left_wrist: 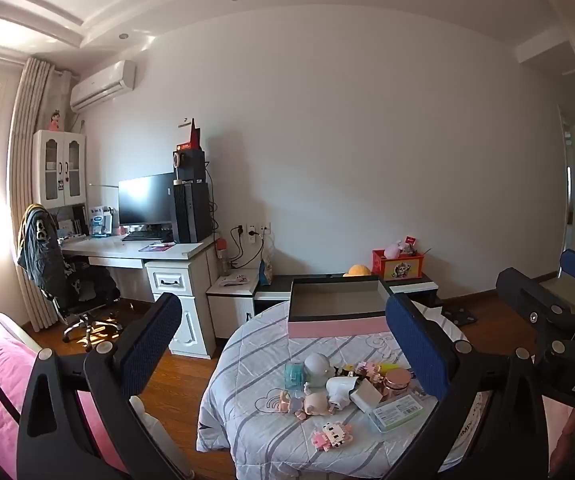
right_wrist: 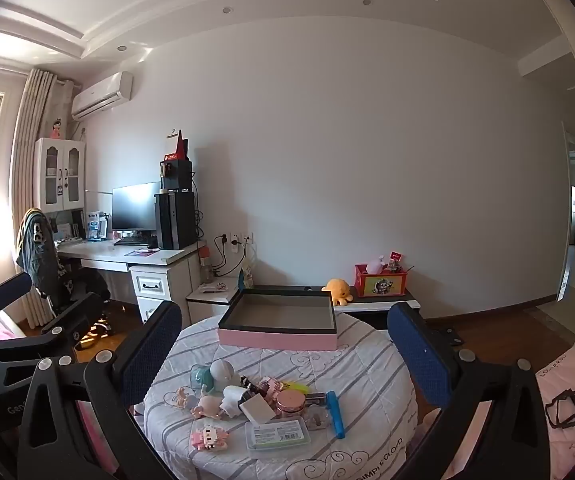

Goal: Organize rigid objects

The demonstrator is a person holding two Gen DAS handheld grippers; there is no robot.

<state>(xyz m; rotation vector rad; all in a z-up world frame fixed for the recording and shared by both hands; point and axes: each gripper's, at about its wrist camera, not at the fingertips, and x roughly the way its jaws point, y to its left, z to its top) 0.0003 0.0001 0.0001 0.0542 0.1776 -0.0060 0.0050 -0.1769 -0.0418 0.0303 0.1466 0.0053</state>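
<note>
While both grippers hang above the near edge of the table, nothing is between their jaws: the left gripper [left_wrist: 283, 360] and the right gripper [right_wrist: 283, 364] both stand wide open and empty.

In the lower centre of each view, on the striped cloth [right_wrist: 367, 380], lies the heap of small objects. Nearest, in the right wrist view, are a pink block figure [right_wrist: 208, 438] and a flat green case [right_wrist: 278, 434], whose long axis runs almost across the frame. To its right a blue pen-like stick [right_wrist: 335, 414] lies with its long axis pointing away from the camera. Behind them are a white box [right_wrist: 258, 407], a rose-gold jar [right_wrist: 290, 403] and a grey round figure [right_wrist: 222, 371]; the smaller pieces I cannot name with certainty.

Further up, in the middle of the frame, the open pink box [right_wrist: 277, 340] stands empty, beyond the heap.

I judge that the stick lies nearer the right gripper, and the jaws should close across its thin side before carrying it forward to the box.
</note>
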